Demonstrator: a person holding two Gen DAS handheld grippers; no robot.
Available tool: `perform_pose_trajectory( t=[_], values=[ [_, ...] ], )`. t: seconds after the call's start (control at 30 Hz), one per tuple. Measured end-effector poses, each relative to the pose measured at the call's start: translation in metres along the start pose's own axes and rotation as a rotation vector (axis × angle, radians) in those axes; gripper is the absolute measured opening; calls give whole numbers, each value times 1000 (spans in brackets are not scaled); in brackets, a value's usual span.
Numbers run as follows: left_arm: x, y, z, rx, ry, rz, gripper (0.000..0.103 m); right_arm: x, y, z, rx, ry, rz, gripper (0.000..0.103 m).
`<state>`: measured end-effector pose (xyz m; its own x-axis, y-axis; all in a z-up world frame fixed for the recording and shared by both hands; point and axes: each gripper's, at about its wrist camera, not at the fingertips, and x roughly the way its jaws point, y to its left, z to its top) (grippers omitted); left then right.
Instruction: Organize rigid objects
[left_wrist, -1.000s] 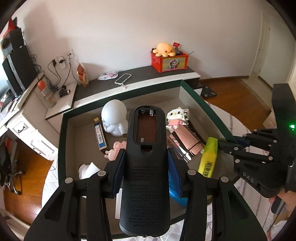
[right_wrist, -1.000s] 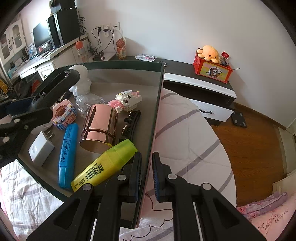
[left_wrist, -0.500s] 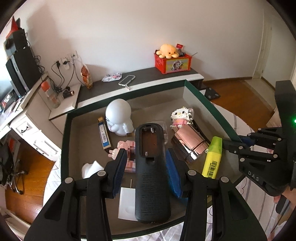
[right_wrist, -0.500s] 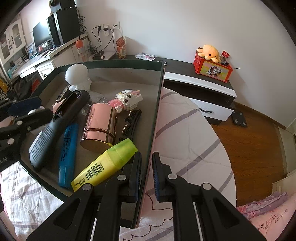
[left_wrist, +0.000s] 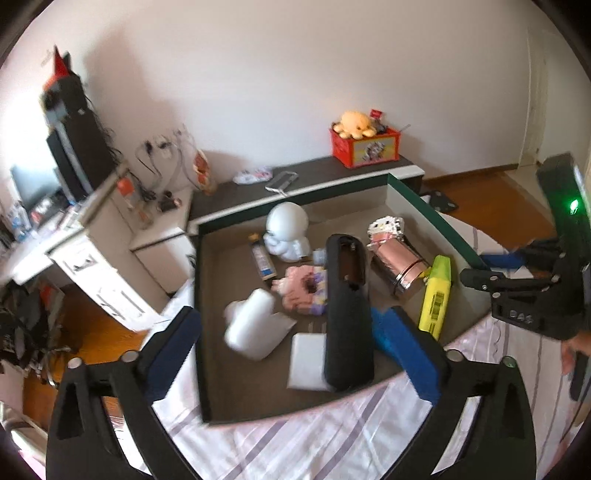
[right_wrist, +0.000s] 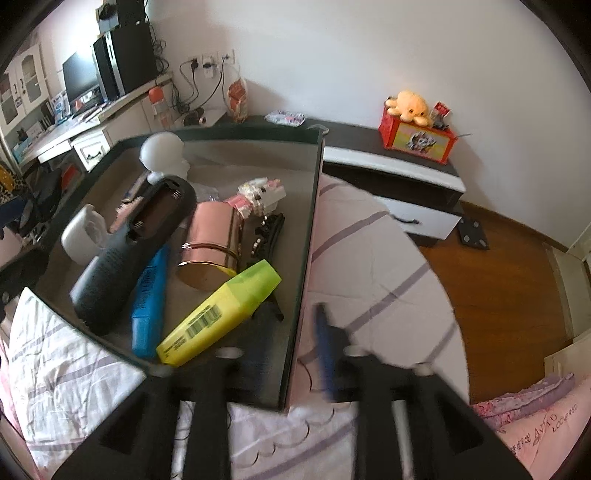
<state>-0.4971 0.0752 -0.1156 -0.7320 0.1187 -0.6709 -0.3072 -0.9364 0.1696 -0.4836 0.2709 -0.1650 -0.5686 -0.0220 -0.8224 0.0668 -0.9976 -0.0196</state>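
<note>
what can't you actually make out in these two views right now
- Right gripper: motion-blurred in the right wrist view, so the jaw gap is unclear.
- Blue marker: the black remote covers one side; in the left wrist view the remote hides nearly all of it.
- White charger: partly under the remote in the left wrist view.
- Yellow highlighter: barcode text too small to read.

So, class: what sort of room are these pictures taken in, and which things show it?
Probably a bedroom at home: a striped bedsheet under the tray, a monitor on a desk, and a plush toy on a low cabinet.
</note>
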Motion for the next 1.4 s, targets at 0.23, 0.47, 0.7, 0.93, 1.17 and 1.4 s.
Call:
perform_pose_trajectory(
  t=[0.23, 0.47, 0.7, 0.93, 1.17, 1.4],
  values=[
    [-52, 8, -18, -48, -73, -9, 103, -71, 25, -13, -10, -156, -19, 83],
    [-112, 13, -46, -129, -133, -8, 103, -134, 52, -41, -35, -284, -30, 103],
    [-176, 11, -83, -181, -219, -22, 103, -196, 80, -88, -39, -397, 38, 103],
    [-230, -1, -119, -198, -280, 26, 103, -239, 101, -129, -46, -475, 34, 103],
    [-283, -10, -148, -224, -369, 77, 103, -279, 110, -168, -28, -594, 9, 103],
    [-331, -23, -168, -184, -480, 174, 103, -309, 116, -198, -10, -679, 18, 103]
  ],
)
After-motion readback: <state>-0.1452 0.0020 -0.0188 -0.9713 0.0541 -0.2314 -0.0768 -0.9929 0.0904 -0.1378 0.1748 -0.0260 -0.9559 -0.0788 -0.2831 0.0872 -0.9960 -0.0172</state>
